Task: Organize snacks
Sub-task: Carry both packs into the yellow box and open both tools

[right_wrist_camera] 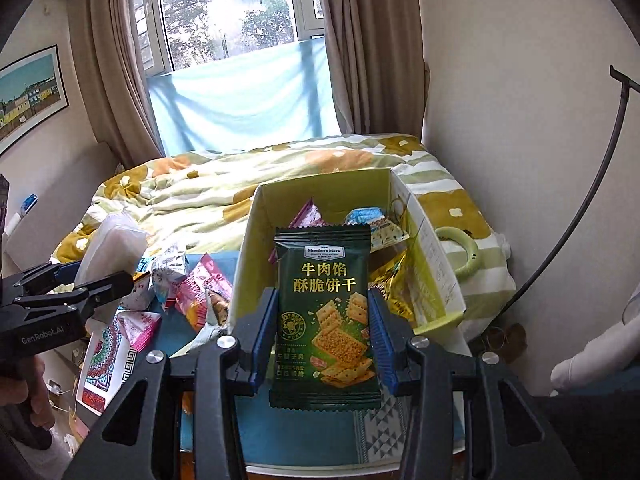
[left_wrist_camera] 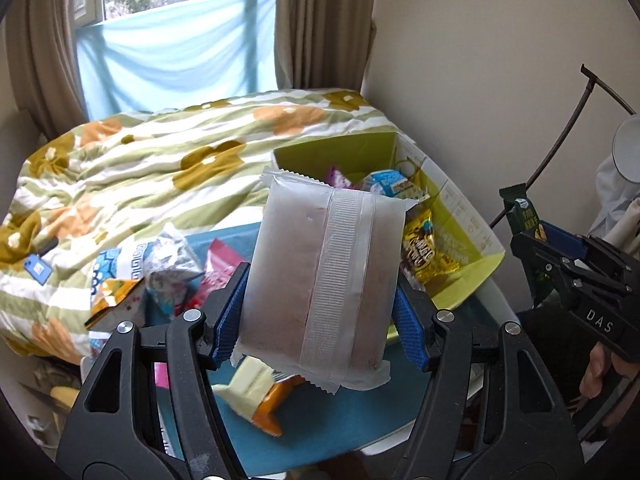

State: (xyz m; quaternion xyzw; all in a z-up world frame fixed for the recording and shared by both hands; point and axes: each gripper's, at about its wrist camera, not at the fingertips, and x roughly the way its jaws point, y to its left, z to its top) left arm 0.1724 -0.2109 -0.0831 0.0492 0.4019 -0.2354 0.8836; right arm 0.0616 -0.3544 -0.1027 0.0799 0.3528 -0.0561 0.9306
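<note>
My left gripper (left_wrist_camera: 320, 308) is shut on a frosted white snack packet (left_wrist_camera: 320, 280), back seam facing me, held upright in the air. My right gripper (right_wrist_camera: 324, 332) is shut on a dark green cracker packet (right_wrist_camera: 325, 320) with gold lettering, also lifted. Both hang in front of an open yellow-green cardboard box (right_wrist_camera: 256, 232) that holds several snacks, among them a gold bag (left_wrist_camera: 424, 252) and a blue-white packet (right_wrist_camera: 362, 216). In the left wrist view the right gripper (left_wrist_camera: 532, 236) with the green packet (left_wrist_camera: 524, 212) shows at the right edge. The left gripper (right_wrist_camera: 80, 276) appears at the left of the right wrist view.
Loose snack packets (left_wrist_camera: 172, 268) lie in a heap on a blue-topped table (left_wrist_camera: 328, 420), left of the box. A bed with a flowered quilt (left_wrist_camera: 160, 160) lies behind. A wall stands close on the right, with a thin lamp stem (right_wrist_camera: 576, 216). A green ring (right_wrist_camera: 460, 256) rests beside the box.
</note>
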